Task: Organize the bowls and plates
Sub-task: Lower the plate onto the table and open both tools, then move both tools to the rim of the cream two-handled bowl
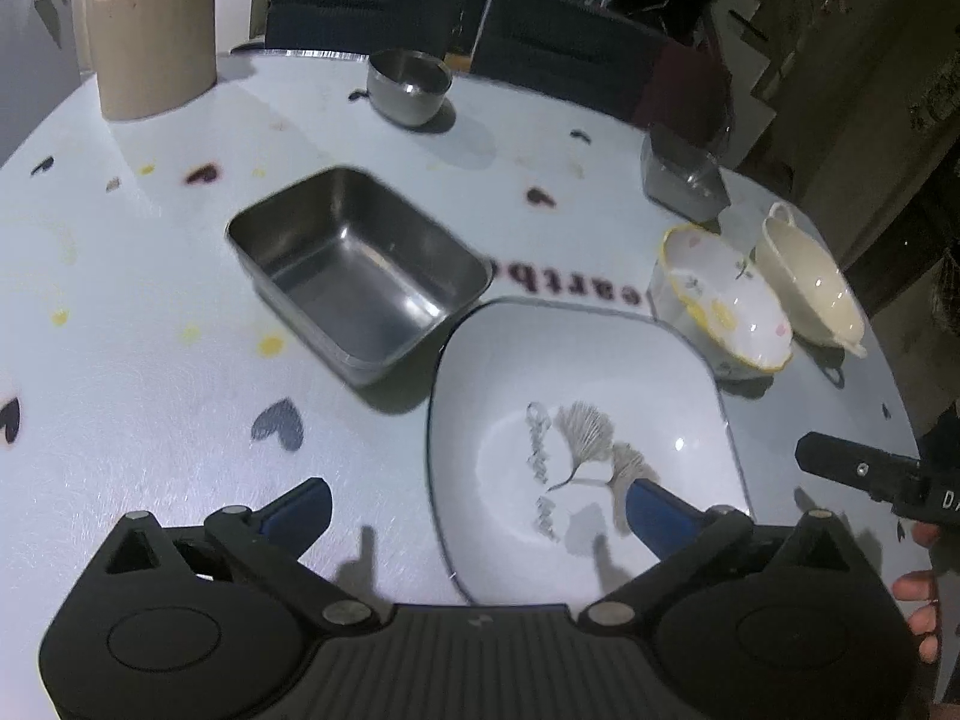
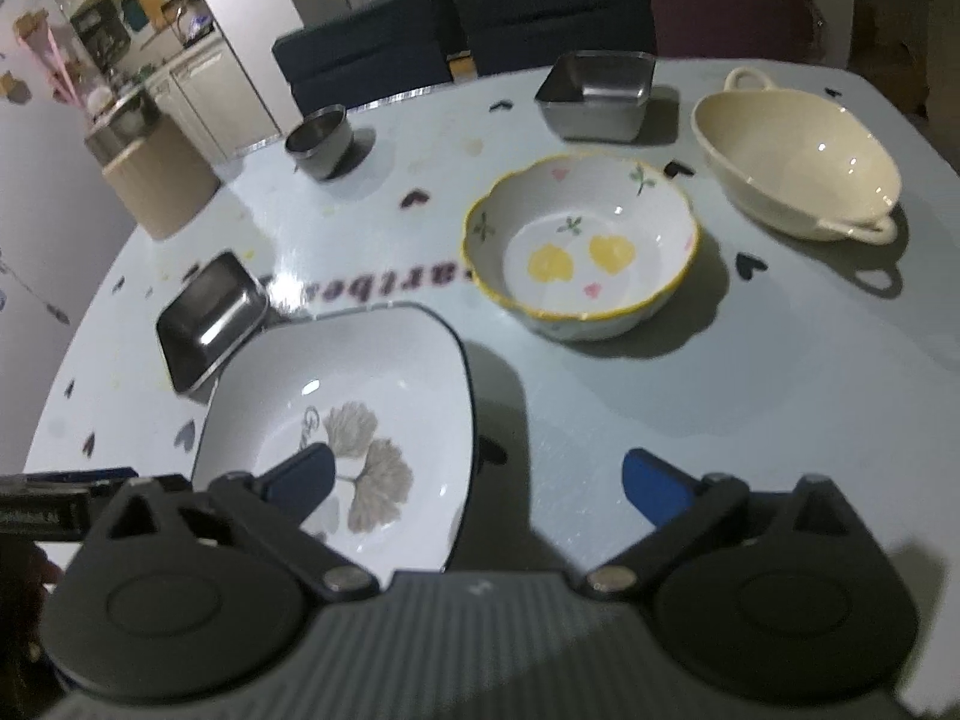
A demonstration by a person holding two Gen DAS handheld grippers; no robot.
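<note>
A white square plate [image 1: 576, 420] [image 2: 360, 408] with a dark rim and a leaf print lies flat on the table. My left gripper [image 1: 474, 507] hangs open above its left edge, one blue pad over the plate, the other over bare table. My right gripper [image 2: 477, 480] is open above the plate's right edge, nothing between its pads. A scalloped flowered bowl [image 1: 726, 306] [image 2: 582, 246] and a cream two-handled bowl [image 1: 810, 282] [image 2: 792, 156] stand to the right. A steel rectangular tray [image 1: 360, 270] [image 2: 210, 318] touches the plate's far left corner.
A small round steel bowl [image 1: 408, 87] [image 2: 321, 138] and a square steel dish [image 1: 681, 177] [image 2: 597, 96] stand near the far edge. A beige container [image 1: 153, 42] [image 2: 162, 180] is at the far left. Dark chairs [image 1: 372, 0] line the far side of the table.
</note>
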